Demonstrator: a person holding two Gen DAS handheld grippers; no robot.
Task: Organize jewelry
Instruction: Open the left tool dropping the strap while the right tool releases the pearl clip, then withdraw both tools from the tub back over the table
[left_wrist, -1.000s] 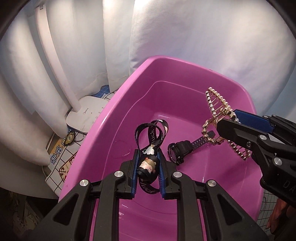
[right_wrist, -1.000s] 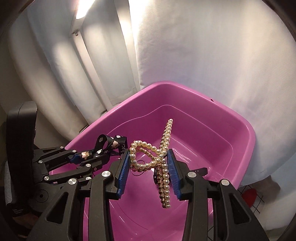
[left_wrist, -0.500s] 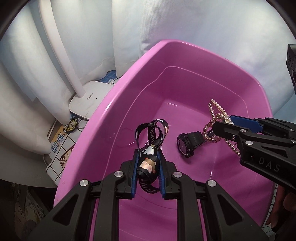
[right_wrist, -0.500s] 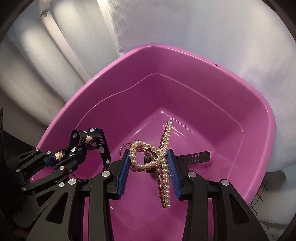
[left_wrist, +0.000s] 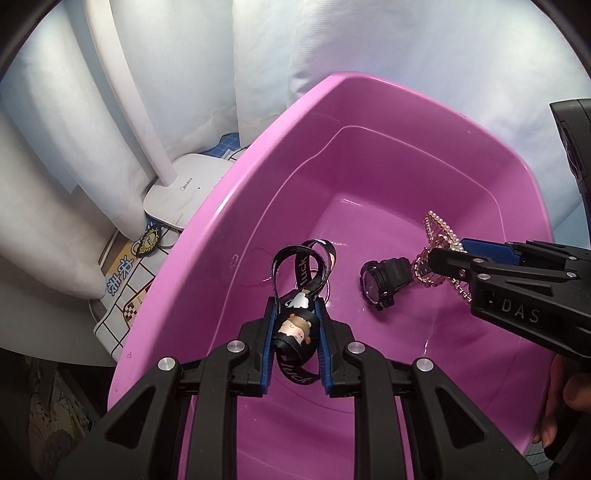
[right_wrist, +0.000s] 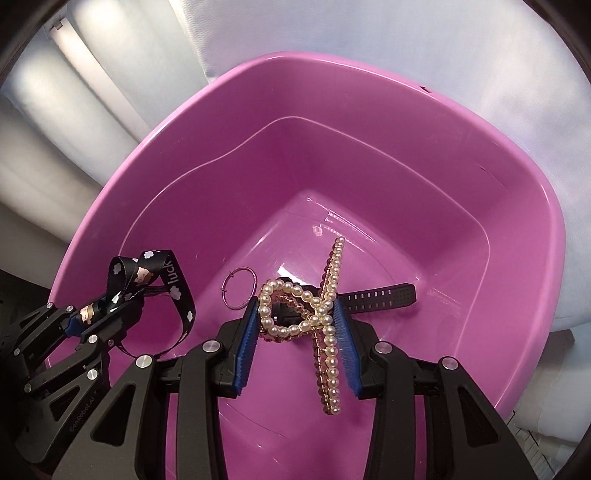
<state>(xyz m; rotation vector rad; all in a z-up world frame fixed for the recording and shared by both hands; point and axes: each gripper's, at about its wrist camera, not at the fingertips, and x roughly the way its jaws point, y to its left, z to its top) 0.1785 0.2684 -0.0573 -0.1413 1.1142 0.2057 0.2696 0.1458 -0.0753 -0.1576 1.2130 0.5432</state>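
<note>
The black printed lanyard (left_wrist: 301, 295), clamped in the left gripper (left_wrist: 294, 345) over the pink basin (left_wrist: 207, 236), could snag the black watch (left_wrist: 382, 282) below, while in the right view the pearl hair claw (right_wrist: 314, 314), pinched by the right gripper (right_wrist: 297, 345), may slip onto the thin hoop (right_wrist: 239, 288).

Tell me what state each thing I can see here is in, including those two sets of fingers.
Left gripper: shut on the black lanyard, over the tub.
Black lanyard: held, loops hanging free.
Right gripper: shut on the pearl hair claw.
Pearl hair claw: held inside the tub.
Black watch: lying loose on the tub floor.
Thin hoop ring: lying loose on the tub floor.
Pink tub: upright, open.
</note>
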